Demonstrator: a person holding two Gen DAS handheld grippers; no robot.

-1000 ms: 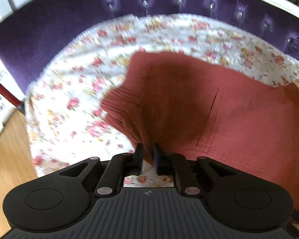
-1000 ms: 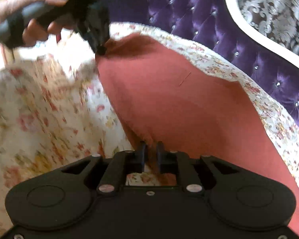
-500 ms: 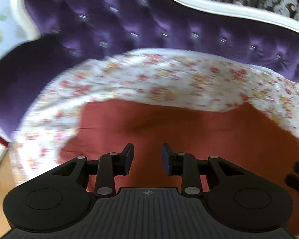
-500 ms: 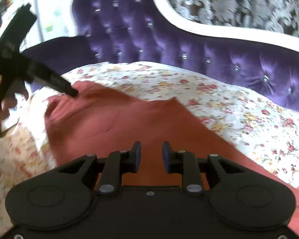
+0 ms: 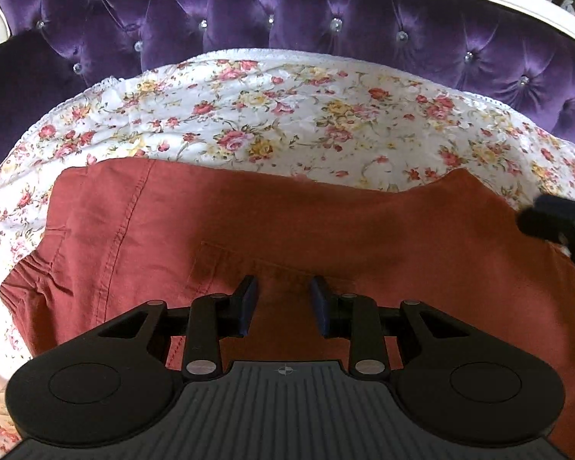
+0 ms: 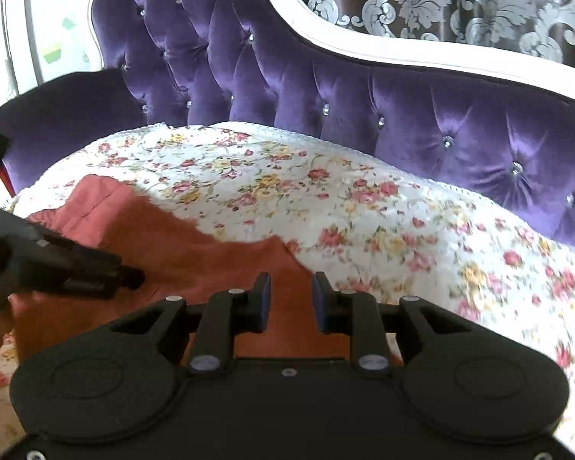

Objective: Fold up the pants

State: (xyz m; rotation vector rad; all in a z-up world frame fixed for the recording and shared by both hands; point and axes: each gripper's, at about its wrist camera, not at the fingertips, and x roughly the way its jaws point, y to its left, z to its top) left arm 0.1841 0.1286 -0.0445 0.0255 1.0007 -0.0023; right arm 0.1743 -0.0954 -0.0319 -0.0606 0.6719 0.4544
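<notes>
pants (image 5: pixel 326 230): rust-red, lying flat and spread across the flowered cover (image 5: pixel 287 122), gathered waistband at the left, stitched seam and a pocket outline showing
edges: far edge runs fairly straight, with a small peak toward the right
open room: bare cover beyond the pants up to the purple sofa back (image 5: pixel 326 11)
left hand-held gripper (image 5: pixel 283 304): jaws just parted, nothing between them, over the pocket
right hand-held gripper (image 6: pixel 289 299): jaws just parted, empty, over the pants' right end

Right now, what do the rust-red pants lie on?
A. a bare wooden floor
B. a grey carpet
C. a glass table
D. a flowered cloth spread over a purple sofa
D: the pants lie flat on the flowered cloth, which covers the seat of the tufted purple sofa.
</notes>
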